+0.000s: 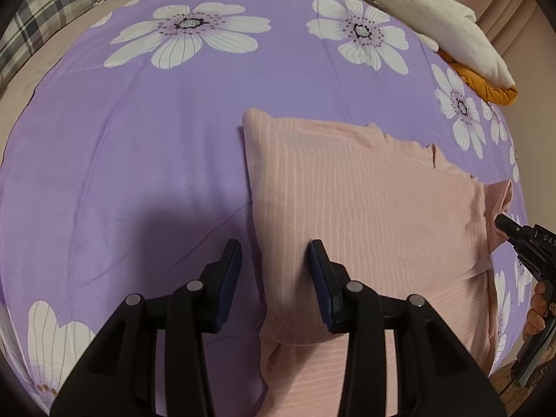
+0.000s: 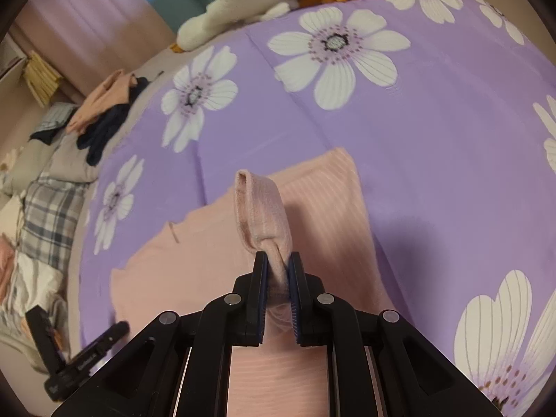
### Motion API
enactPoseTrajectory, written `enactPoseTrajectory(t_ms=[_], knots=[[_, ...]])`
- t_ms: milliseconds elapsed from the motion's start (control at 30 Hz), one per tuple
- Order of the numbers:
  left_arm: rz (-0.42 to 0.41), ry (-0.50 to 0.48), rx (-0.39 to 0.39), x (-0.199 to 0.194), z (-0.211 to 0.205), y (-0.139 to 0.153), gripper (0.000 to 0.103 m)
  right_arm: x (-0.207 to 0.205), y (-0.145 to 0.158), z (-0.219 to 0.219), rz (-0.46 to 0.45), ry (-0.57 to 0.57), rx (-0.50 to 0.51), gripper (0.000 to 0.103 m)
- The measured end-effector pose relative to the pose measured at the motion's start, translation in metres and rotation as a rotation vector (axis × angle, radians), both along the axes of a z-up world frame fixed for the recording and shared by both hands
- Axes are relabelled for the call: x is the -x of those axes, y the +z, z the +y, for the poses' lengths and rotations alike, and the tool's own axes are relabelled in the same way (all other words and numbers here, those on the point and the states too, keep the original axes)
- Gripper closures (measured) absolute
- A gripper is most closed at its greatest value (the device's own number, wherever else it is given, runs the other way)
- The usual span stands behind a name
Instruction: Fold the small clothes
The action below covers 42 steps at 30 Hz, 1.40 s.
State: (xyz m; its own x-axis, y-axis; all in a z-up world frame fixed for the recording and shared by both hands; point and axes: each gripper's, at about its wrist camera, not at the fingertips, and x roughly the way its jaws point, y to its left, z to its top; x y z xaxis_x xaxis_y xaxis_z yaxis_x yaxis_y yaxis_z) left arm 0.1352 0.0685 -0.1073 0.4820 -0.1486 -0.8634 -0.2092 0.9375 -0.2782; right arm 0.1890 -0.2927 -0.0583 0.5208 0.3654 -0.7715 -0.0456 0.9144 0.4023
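Partly folded: pink top (image 1: 365, 201) flat on the bedspread (image 1: 156, 160) with one layer turned over, right tongs (image 2: 278, 260) clamped on its lifted sleeve (image 2: 259, 205), left tongs (image 1: 276, 253) wide apart, empty, above the top's left edge; sleeve fold left.

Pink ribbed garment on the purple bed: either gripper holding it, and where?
The right gripper pinches a folded edge strip of the pink ribbed garment, lifted off the rest. The left gripper is open, holding nothing.
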Motion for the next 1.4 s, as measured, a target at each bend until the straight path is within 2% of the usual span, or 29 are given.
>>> enactPoseTrajectory(t_ms=[367,700,767,833,1000,1067,1133,1400], knots=[[0.011,0.001,-0.012,-0.003,-0.002,-0.012,0.06,-0.009,-0.024,-0.013,0.069,-0.022,0.005,0.09],[0.003,0.006,-0.015,-0.002,-0.004,-0.013,0.06,0.002,-0.01,-0.043,0.023,-0.09,-0.017,0.09],[0.002,0.007,-0.015,-0.002,-0.004,-0.013,0.059,0.003,-0.013,-0.046,0.033,-0.091,-0.025,0.085],[0.002,0.008,-0.011,-0.001,-0.003,-0.013,0.059,0.003,-0.016,-0.045,0.042,-0.09,-0.031,0.068],[0.003,0.009,-0.007,-0.003,-0.003,-0.014,0.059,0.006,-0.022,-0.036,0.044,-0.067,-0.023,0.066],[0.003,0.009,-0.006,-0.002,-0.003,-0.014,0.059,0.006,-0.023,-0.03,0.034,-0.063,0.014,0.07],[0.003,0.009,-0.006,-0.002,-0.003,-0.014,0.059,0.004,-0.025,-0.026,0.036,-0.047,0.031,0.095],[0.0,0.01,0.002,-0.001,-0.002,-0.013,0.059,0.017,-0.001,-0.032,-0.065,-0.082,0.064,0.097]])
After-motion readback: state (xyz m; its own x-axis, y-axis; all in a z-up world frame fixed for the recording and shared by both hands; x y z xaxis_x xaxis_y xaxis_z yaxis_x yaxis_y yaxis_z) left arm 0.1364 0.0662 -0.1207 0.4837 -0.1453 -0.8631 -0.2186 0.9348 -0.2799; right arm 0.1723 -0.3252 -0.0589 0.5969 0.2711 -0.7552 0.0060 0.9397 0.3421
